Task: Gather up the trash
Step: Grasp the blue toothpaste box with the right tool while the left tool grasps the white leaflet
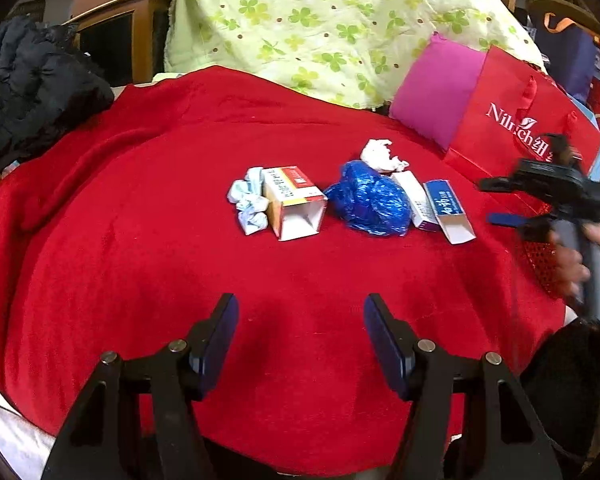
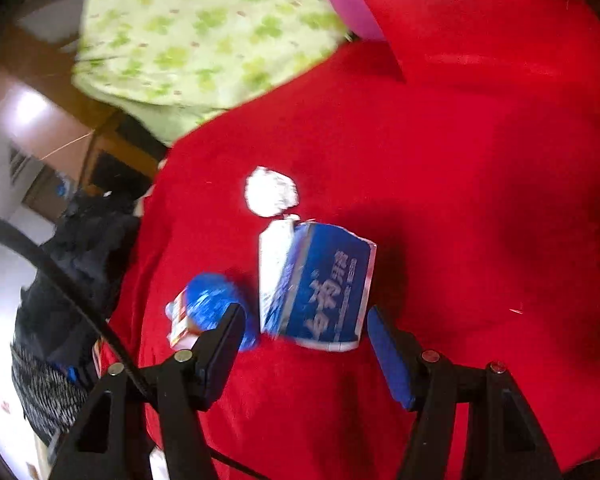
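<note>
Your left gripper stands with jaws apart and nothing between them, above bare red blanket. Only its view takes in the whole row of trash: a pale crumpled tissue, an open red-and-white box, a blue plastic bag, a white paper wad, a white box and a blue carton. It also shows your right gripper beside a red bag printed "Nilrich", partly hidden.

Your right gripper's own view, blurred, shows it spread and empty just short of the blue carton; the Chinese lettering is unreadable.
</note>
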